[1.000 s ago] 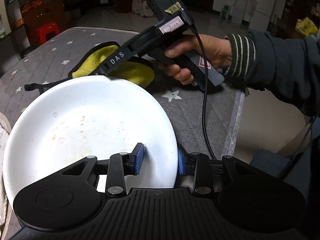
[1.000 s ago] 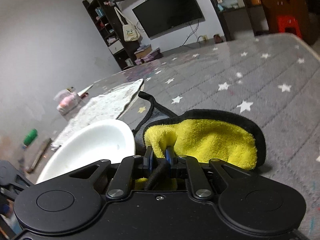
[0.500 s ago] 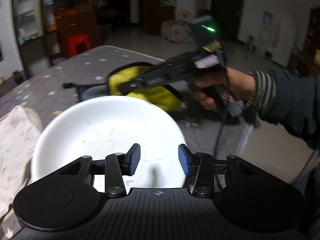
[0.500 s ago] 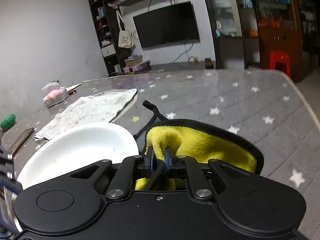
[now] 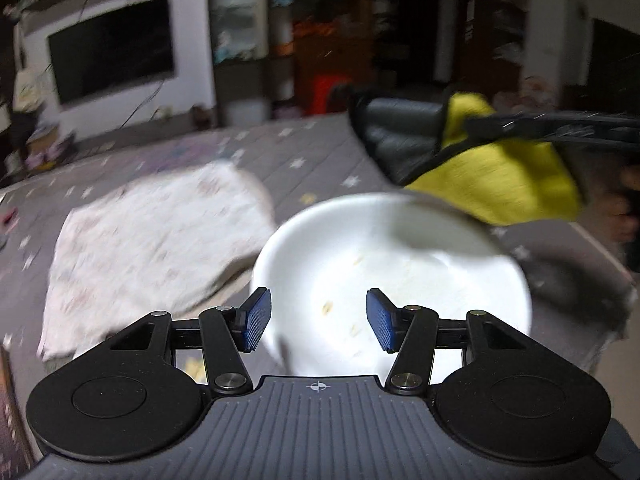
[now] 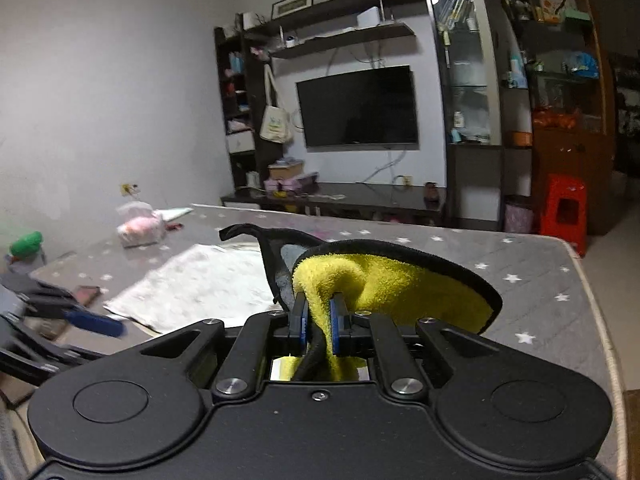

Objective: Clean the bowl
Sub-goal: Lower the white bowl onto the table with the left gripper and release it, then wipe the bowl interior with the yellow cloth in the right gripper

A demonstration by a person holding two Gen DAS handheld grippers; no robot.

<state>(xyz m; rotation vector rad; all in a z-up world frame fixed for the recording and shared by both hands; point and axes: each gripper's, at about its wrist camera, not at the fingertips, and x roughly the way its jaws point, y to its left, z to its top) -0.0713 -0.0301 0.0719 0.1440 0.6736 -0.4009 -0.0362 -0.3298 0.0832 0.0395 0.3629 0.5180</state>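
The bowl is not clean yet; the wiping has not begun.

The white bowl [image 5: 392, 276] sits on the starry table [image 5: 168, 148] with little food bits inside. The left gripper [image 5: 318, 320] is opening above its near rim, holding nothing. The right gripper [image 6: 318, 320] pinches the yellow cloth [image 6: 400, 292] tight, lifted off the table, just over the bowl's far edge.

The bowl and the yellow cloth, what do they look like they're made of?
The bowl looks like glazed ceramic or possibly melamine: plain white, smooth and shiny; blur leaves it open. The yellow cloth looks like microfibre terry with a fuzzy looped pile, black edging and a grey backing; it folds softly where the right gripper pinches it.
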